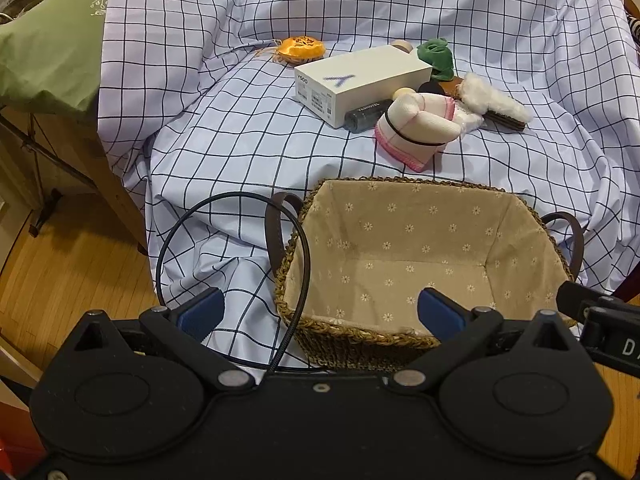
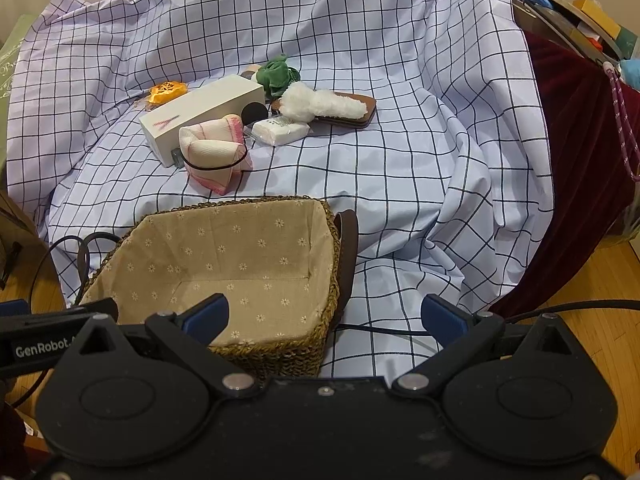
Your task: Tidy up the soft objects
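Woven straw with a flowered cloth lining makes up the basket (image 1: pixel 420 264), which sits empty on the checked sheet (image 1: pixel 240 152) right in front of both claws. Beyond its far rim, well apart from either claw, lies the pile of things to sort: a folded pink-and-white towel (image 2: pixel 214 152) bound by a black band, a white box (image 2: pixel 200 114), a green cloth (image 2: pixel 274 74), a fluffy white brush (image 2: pixel 324 106), a wrapped tissue pack (image 2: pixel 280 131) and an orange pouch (image 2: pixel 168 91).

The left gripper (image 1: pixel 320 314) has its blue fingers spread wide with nothing between them, and the right gripper (image 2: pixel 324 314) is likewise spread and empty. No soft thing is in the basket yet, so the task looks barely begun.

The towel is the nearest soft piece, straight ahead past the basket. In the left view it lies ahead and slightly right; in the right view, ahead and left. Its long axis runs roughly crosswise, so either hand seems about equally placed to reach over the basket for it
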